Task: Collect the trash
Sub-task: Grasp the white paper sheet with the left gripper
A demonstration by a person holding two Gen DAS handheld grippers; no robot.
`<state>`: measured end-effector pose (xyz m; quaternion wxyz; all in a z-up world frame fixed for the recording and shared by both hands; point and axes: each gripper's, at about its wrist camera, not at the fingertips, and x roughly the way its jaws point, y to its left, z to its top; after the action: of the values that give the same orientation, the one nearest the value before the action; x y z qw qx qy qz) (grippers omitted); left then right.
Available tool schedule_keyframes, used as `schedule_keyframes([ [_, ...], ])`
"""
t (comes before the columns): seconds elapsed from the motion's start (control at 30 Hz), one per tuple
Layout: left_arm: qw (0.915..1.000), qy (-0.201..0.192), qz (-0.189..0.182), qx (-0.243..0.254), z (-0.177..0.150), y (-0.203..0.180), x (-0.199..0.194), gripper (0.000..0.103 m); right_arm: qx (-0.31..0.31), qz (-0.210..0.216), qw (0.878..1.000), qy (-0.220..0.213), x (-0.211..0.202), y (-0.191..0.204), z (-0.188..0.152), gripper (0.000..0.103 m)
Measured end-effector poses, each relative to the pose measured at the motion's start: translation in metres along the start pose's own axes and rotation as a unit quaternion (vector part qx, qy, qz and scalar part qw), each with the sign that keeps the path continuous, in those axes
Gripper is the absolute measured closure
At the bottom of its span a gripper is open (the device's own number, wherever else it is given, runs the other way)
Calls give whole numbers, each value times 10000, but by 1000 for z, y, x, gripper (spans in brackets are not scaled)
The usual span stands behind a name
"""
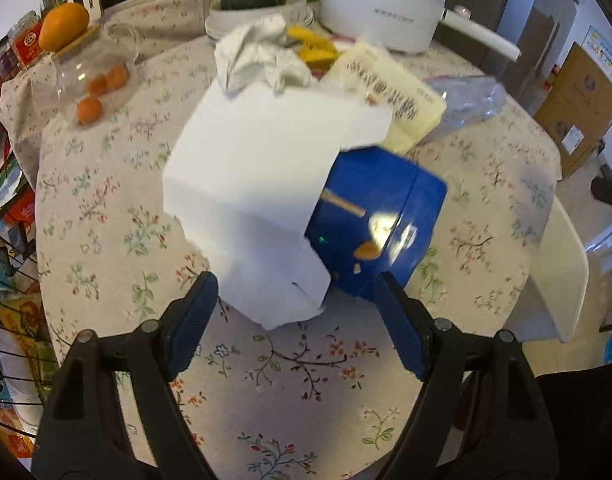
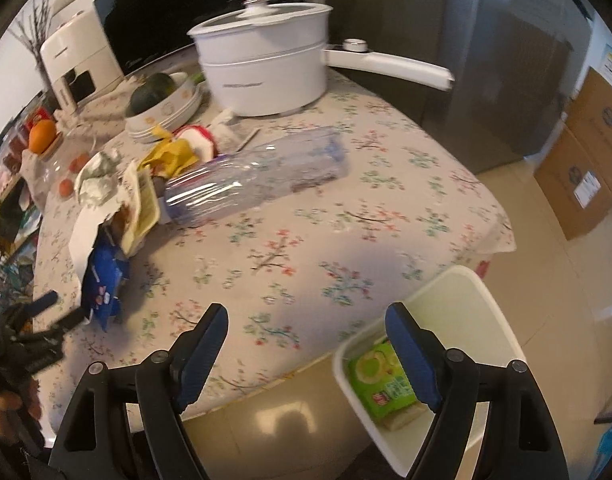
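Note:
A blue-and-white carton (image 1: 298,200) lies on the floral table just ahead of my open left gripper (image 1: 298,304), whose blue pads flank its near end without touching. It also shows in the right wrist view (image 2: 100,272). Behind it lie crumpled tissue (image 1: 262,58), a cream printed wrapper (image 1: 389,92), a clear plastic bottle (image 2: 258,174) and yellow peel (image 2: 172,152). My right gripper (image 2: 306,332) is open and empty over the table's near edge. A white bin (image 2: 453,292) beside the table holds a green packet (image 2: 381,380).
A white electric pot (image 2: 266,68) with a long handle stands at the back. A bowl stack with a green squash (image 2: 154,92), a glass jar with small oranges (image 1: 94,84), a white appliance (image 2: 78,60) and cardboard boxes (image 2: 585,152) on the floor surround the table.

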<state>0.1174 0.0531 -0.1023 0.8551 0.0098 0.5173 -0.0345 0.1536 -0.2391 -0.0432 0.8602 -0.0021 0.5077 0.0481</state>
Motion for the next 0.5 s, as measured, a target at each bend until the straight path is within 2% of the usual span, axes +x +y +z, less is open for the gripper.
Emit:
schedule_keyframes([
  [0.1, 9999, 5, 93, -40, 0, 0, 7, 31, -76, 39, 10000, 27, 4, 12, 2, 20],
  [0.23, 9997, 2, 16, -229, 3, 3, 10, 50, -143, 51, 9999, 45, 6, 22, 1, 20],
  [0.27, 9996, 2, -7, -277, 3, 4, 9, 61, -156, 47, 9999, 49, 7, 23, 1, 20],
  [0.3, 9995, 3, -20, -303, 4, 5, 10, 69, -175, 40, 9998, 54, 7, 25, 1, 20],
  [0.33, 9994, 21, -26, -345, 4, 7, 9, 84, -191, 31, 9998, 60, 8, 26, 1, 20],
  [0.37, 9992, 50, -31, -393, 4, 9, 10, 94, -200, 19, 9998, 64, 9, 27, 0, 20],
  [0.5, 9978, 41, -80, -658, 3, 19, 4, 99, -170, -11, 9998, 84, 11, 26, 0, 20],
])
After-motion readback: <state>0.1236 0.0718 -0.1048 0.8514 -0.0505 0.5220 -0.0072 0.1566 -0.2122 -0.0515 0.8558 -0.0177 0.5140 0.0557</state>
